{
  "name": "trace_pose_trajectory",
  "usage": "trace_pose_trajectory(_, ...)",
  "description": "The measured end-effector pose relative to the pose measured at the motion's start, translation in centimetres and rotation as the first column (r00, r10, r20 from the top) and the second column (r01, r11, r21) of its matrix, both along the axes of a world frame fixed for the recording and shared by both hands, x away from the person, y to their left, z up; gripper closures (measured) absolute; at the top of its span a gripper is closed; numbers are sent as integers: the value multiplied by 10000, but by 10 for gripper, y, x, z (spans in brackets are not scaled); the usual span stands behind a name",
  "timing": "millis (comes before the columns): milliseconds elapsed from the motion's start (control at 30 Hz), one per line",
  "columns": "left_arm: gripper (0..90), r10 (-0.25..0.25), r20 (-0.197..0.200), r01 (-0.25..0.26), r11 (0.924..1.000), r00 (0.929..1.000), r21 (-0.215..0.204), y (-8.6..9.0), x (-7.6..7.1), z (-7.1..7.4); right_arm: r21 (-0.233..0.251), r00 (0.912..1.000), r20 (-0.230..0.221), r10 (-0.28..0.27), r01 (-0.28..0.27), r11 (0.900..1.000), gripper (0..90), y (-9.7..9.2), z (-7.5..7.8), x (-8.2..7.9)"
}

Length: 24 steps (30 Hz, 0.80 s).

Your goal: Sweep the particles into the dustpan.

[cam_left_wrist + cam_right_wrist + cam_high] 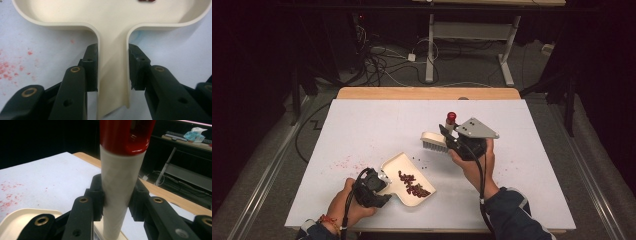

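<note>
High view: left gripper (379,186) clamps the dustpan (408,180) handle, mouth pointing away; right gripper (451,142) clamps the brush (435,141) just beyond, handle upright.

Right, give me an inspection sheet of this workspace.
Surface: white table top, red crumbs scattered at left.
Job's things: cream dustpan holding dark red bits; brush, red-capped handle.
Clutter: a few dark specks beside the dustpan.
Grippers: left gripper shut on the dustpan's handle; right gripper shut on the brush's handle.
Cables: one trails from each gripper; a tangle on the floor beyond.
Surroundings: dark room, table legs behind.
</note>
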<state>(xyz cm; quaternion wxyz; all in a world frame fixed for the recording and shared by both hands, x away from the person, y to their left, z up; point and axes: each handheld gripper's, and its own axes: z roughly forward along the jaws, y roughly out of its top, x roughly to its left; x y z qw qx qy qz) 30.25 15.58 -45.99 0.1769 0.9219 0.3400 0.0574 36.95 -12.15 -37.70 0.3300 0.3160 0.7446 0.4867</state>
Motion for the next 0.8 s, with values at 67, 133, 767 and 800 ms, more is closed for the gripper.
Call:
trace_pose_trajectory(67,637,107,-7,-107,9999,9999,-6,2,2,0,-175,10000,18,-46,46,9998,693,8,-5,4)
trace_pose_trajectory(133,636,196,-23,-196,9998,9998,1,4,5,0,-276,10000,9,18,-17,9996,693,13,-9,7)
trace_pose_trajectory(767,637,425,-12,-425,9991,9991,40,6,10,-2,512,9716,-634,2282,-2252,9730,693,27,-6,-42)
trace_pose_trajectory(800,637,394,-25,-394,9992,9992,60,6,10,-2,574,9701,-657,2336,-2301,9715,693,26,-5,-43)
